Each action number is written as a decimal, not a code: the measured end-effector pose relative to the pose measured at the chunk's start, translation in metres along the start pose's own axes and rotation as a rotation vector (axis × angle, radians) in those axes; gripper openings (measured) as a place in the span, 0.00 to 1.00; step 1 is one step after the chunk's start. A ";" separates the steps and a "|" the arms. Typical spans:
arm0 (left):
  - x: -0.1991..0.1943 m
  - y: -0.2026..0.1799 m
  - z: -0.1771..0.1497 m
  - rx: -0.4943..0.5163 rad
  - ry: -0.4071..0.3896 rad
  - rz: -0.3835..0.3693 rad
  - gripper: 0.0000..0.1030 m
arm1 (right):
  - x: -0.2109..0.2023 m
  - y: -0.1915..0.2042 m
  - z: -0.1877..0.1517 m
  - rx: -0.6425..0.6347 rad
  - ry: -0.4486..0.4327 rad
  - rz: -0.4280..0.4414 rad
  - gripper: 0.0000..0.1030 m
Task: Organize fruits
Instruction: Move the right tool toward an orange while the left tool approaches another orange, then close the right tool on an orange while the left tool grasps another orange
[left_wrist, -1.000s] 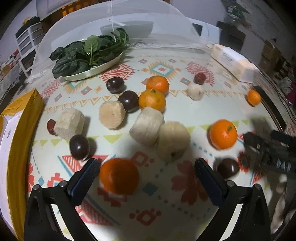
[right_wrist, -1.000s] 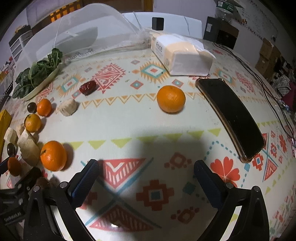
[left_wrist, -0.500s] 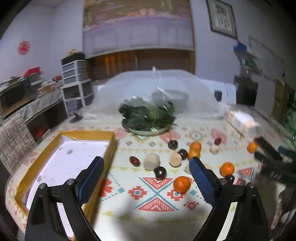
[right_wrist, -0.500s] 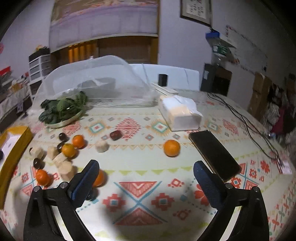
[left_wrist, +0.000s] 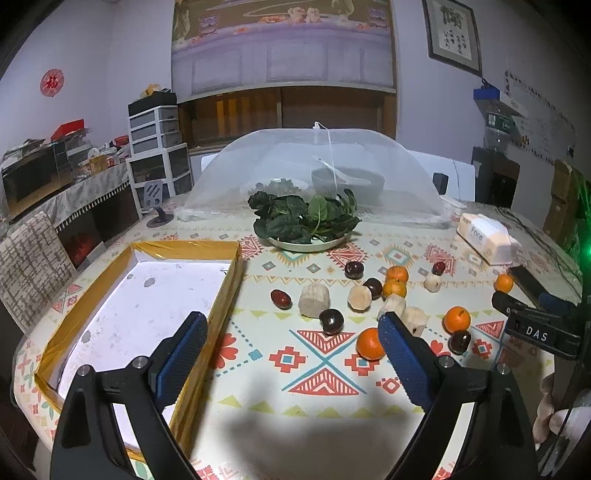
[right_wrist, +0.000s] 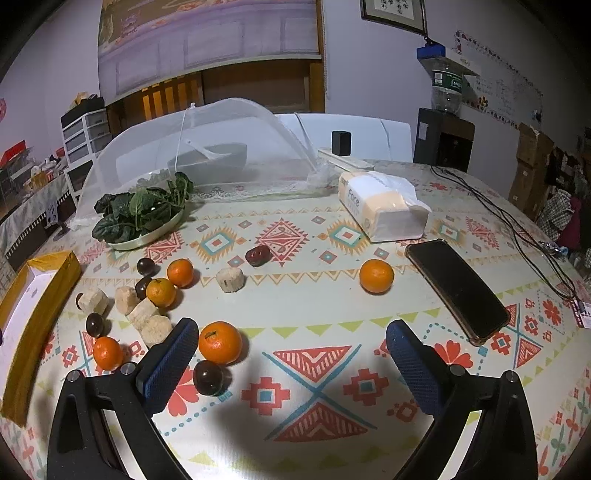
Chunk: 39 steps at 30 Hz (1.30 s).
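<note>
Several oranges, dark plums and pale cut chunks lie scattered on the patterned tablecloth. In the left wrist view my left gripper (left_wrist: 289, 325) hangs open and empty above the cloth, with an orange (left_wrist: 369, 343) just behind its right finger and a plum (left_wrist: 331, 321) beyond. A white box with yellow walls (left_wrist: 229, 266) sits to its left. My right gripper (right_wrist: 291, 330) is open too, holding nothing. An orange (right_wrist: 220, 342) and a plum (right_wrist: 208, 377) lie by its left finger. One orange (right_wrist: 376, 275) sits alone farther right.
A plate of leafy greens (left_wrist: 306, 221) stands in front of a mesh food cover (left_wrist: 314, 166). A tissue pack (right_wrist: 384, 210), a black phone (right_wrist: 458, 288) and cables (right_wrist: 517, 229) occupy the right side. The right gripper's black frame (left_wrist: 532, 332) shows at the left view's right edge.
Both grippers have lifted and drawn back from close over the fruit, so the whole table and room now show. Over the last half second they hardly moved.
</note>
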<state>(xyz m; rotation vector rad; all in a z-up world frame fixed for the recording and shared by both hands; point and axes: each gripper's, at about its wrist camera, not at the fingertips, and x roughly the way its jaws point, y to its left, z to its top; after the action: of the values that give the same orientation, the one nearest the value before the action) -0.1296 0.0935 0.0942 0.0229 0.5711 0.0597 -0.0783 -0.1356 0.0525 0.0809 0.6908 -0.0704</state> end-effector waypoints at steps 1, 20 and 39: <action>0.001 -0.002 -0.001 0.006 0.000 0.003 0.91 | 0.001 0.001 0.000 -0.001 0.004 0.002 1.00; 0.030 -0.005 -0.008 0.002 0.087 -0.013 0.91 | 0.036 0.024 -0.008 -0.045 0.127 0.145 0.92; 0.046 -0.009 -0.010 0.012 0.125 -0.010 0.91 | 0.060 0.037 -0.014 -0.050 0.216 0.207 0.39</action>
<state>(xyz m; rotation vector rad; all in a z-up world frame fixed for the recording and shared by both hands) -0.0962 0.0877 0.0605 0.0278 0.6966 0.0487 -0.0380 -0.0999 0.0052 0.1133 0.8958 0.1566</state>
